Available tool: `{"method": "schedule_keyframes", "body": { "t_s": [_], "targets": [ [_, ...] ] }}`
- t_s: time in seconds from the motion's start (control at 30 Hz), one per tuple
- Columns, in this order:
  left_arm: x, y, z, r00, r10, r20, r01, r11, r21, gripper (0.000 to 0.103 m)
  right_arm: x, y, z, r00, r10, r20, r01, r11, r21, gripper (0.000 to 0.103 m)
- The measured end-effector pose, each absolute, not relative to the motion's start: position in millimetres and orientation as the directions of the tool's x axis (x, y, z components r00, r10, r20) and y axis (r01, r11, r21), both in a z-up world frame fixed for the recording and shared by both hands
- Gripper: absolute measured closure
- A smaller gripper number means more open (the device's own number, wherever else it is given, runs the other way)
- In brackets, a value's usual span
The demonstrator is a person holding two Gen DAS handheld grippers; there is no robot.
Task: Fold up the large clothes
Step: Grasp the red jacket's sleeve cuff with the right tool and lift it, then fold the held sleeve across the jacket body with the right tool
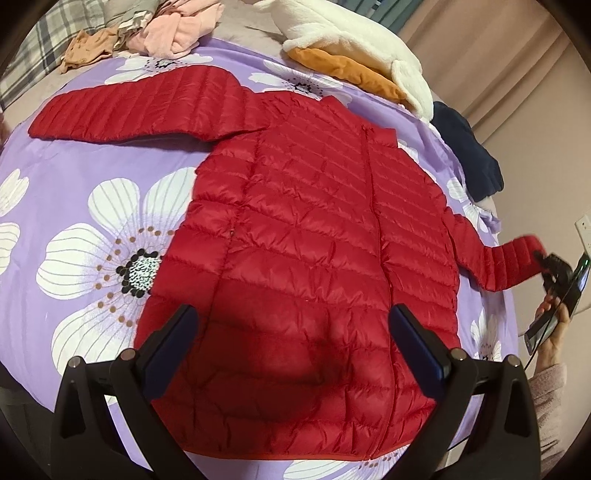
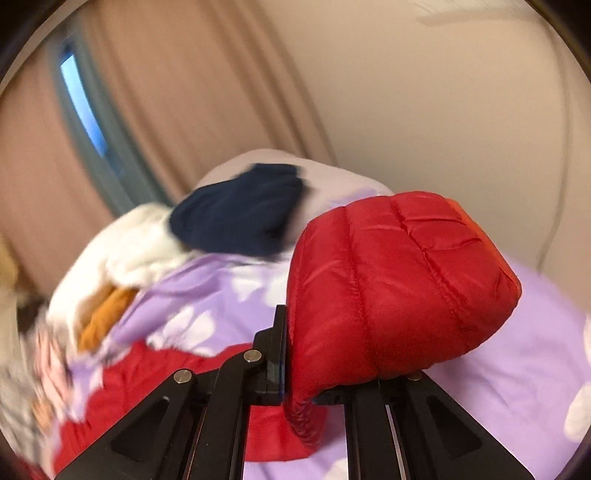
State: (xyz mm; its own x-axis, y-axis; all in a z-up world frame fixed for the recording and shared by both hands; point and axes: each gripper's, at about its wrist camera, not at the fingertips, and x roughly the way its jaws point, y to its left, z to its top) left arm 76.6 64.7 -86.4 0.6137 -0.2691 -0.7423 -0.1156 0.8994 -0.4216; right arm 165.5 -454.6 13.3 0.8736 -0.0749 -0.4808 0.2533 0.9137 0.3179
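Observation:
A red quilted puffer jacket lies flat, front up, on a purple flowered bedspread. One sleeve stretches out to the far left. My left gripper is open and empty, hovering over the jacket's hem. My right gripper is shut on the cuff of the other sleeve at the right bed edge. In the right wrist view the gripper pinches that red cuff and holds it lifted above the bedspread.
A white fleece garment with an orange lining lies beyond the collar. A navy garment lies at the far right edge. Pink and beige clothes are piled at the back left. Curtains and a wall stand behind.

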Motion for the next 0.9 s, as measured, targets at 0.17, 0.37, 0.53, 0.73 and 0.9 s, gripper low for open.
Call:
{"method": "schedule_keyframes", "body": {
  "t_s": [0.17, 0.37, 0.53, 0.73, 0.9],
  "targets": [
    [68.8, 76.9, -87.1, 0.627, -0.263, -0.733, -0.132, 0.892, -0.433, 0.000, 192.3, -379.2, 25.7, 0.879, -0.021, -0.476, 0.099, 0.986, 0.138, 0.092],
    [60.8, 95.7, -89.7, 0.641, -0.252, -0.725, -0.163, 0.878, -0.449, 0.000, 207.2, -276.1, 2.9, 0.851, 0.046, -0.524, -0.104, 0.991, -0.082, 0.092],
    [59.3, 108.9, -94.6, 0.641, -0.255, -0.724, -0.186, 0.864, -0.468, 0.000, 207.5, -197.5, -38.3, 0.802, 0.064, -0.594, -0.278, 0.920, -0.276, 0.092],
    [60.2, 119.6, -101.5, 0.633, -0.259, -0.730, -0.203, 0.854, -0.479, 0.000, 216.3, -160.7, -77.5, 0.736, 0.060, -0.675, -0.376, 0.865, -0.332, 0.092],
    [62.0, 128.0, -107.2, 0.624, -0.260, -0.737, -0.220, 0.847, -0.485, 0.000, 220.7, -145.2, -85.9, 0.731, 0.048, -0.681, -0.390, 0.848, -0.359, 0.092]
  ]
}}
